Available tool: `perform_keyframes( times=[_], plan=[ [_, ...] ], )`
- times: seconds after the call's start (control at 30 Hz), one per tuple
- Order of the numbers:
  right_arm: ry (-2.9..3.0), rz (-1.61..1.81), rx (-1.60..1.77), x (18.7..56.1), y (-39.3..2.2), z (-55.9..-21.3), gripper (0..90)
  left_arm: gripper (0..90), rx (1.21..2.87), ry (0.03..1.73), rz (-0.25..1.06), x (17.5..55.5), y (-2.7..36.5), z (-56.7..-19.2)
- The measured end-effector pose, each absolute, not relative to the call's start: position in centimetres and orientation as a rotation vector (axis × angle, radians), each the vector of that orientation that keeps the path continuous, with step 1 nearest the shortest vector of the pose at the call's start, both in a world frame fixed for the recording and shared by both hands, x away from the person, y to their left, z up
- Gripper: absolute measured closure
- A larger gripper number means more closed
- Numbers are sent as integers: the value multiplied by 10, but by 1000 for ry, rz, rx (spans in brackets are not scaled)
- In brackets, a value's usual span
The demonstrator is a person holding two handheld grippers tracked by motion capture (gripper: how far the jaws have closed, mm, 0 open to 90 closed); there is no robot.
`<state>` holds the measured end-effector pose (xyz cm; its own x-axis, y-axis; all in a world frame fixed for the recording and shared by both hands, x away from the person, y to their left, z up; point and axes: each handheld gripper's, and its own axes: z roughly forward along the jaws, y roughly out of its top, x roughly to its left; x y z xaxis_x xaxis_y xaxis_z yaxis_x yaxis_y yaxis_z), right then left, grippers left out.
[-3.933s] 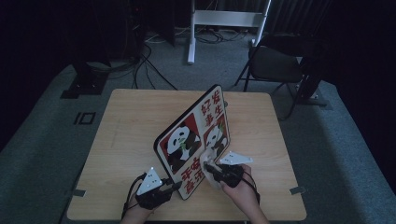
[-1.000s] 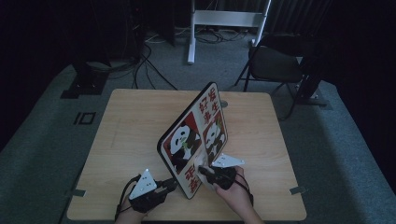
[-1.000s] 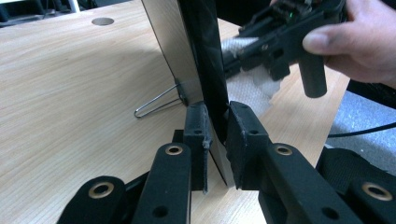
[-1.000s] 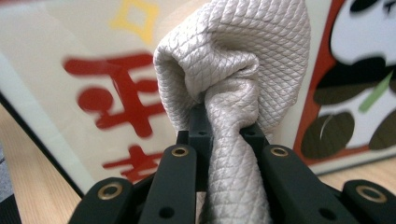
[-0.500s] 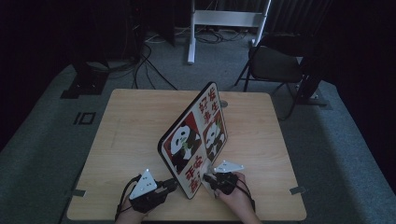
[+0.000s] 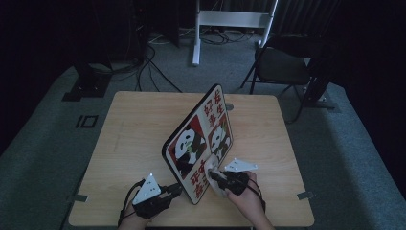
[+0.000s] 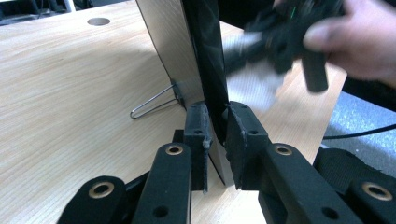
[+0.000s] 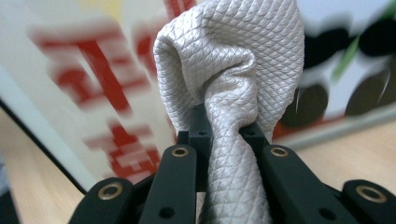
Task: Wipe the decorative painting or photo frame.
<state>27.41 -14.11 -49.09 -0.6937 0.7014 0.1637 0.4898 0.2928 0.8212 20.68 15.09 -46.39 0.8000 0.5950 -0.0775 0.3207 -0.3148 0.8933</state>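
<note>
Since the earlier frames, the right tool (image 6: 212, 176) with its cloth has slid down the printed face of the panda board (image 6: 198, 143), from the lower panda toward the red characters near the board's near corner; the board itself and the left tool (image 6: 178, 188) have kept their places.

Largest is the table (image 6: 129, 139), light wood, with a round hole (image 7: 98, 21) in its top behind the board as the left gripper view has it. The board stands on the table near its middle, tilted back, its printed face with two pandas and red characters turned toward the right tool. Behind the board a thin wire stand (image 7: 152, 102) props it from its plain wooden back.

At the board's near bottom corner, the left tool (image 7: 215, 135) is clamped on the board's black edge, one pad on the back and one on the face. Just right of that corner, the right tool (image 8: 224, 135) is closed tight on a bunched white cloth (image 8: 233, 70) with a diamond weave; the wad bulges beyond the pads and sits against or just off the board's face, over the red characters. The person's right hand (image 6: 246, 194) wraps that tool, right of the board.
</note>
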Motion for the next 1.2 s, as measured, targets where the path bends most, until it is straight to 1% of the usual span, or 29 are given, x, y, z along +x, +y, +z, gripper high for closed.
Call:
perform_keyframes(
  times=[0.3, 0.57, 0.83, 0.97, 1.0, 1.03, 1.1, 1.17, 1.2],
  plan=[
    [2206, 1542, 950, 270, -133, -423, 809, 793, 1928, 688, 322, 207, 151, -464],
    [2136, 1626, 820, 269, -117, -374, 809, 792, 1935, 683, 320, 207, 150, -465],
    [2092, 1694, 716, 271, -94, -339, 808, 792, 1937, 681, 321, 207, 150, -465],
    [2094, 1706, 692, 272, -85, -332, 808, 787, 1927, 689, 305, 207, 152, -463],
    [2094, 1705, 685, 272, -83, -331, 809, 750, 1914, 695, 291, 207, 153, -463],
    [2098, 1701, 684, 272, -82, -331, 809, 736, 1915, 693, 280, 207, 154, -462],
    [2104, 1699, 683, 273, -80, -333, 808, 661, 1908, 698, 313, 206, 154, -461],
    [2111, 1694, 682, 274, -79, -334, 808, 645, 1882, 710, 315, 207, 155, -459],
    [2113, 1695, 685, 273, -78, -334, 808, 609, 1870, 723, 323, 208, 156, -458]
  ],
)
